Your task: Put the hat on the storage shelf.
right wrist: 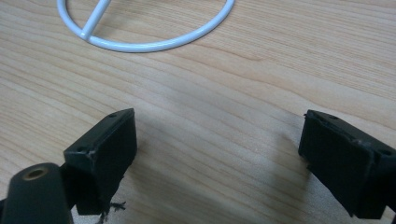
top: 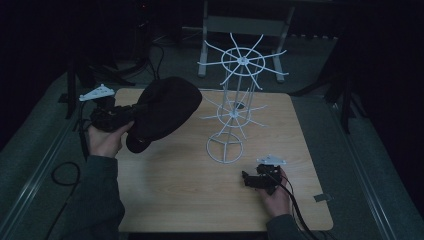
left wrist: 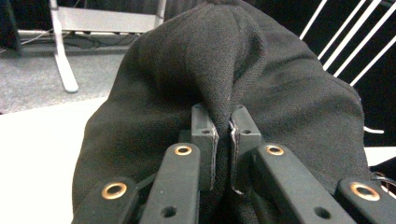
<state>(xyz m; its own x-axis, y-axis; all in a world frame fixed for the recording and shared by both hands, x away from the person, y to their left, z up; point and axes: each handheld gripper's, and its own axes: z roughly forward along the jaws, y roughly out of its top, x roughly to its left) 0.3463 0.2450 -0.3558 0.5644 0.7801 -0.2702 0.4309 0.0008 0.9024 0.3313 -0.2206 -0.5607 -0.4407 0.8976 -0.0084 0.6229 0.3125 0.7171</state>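
While the right claw rests low on the near right part of the table with its jaws wide apart and nothing between them, the work is carried by the other hand. Farther in, at the left side, the left claw is clamped on a fold of a black hat; in the left gripper view the two pads pinch the dark cloth tightly, so the grip looks secure. The hat is lifted off the table, hanging in the air just left of the white wire rack, which stands on its ring base near the middle of the table. I judge that picking up is done, and what is left is to bring the hat over to the rack and set it on one of the wire arms, none of which carries anything yet. The hat's long axis runs slanted, from the near left up toward the far right, with its rounded crown pointing toward the top of the rack; where its opening faces I cannot tell.
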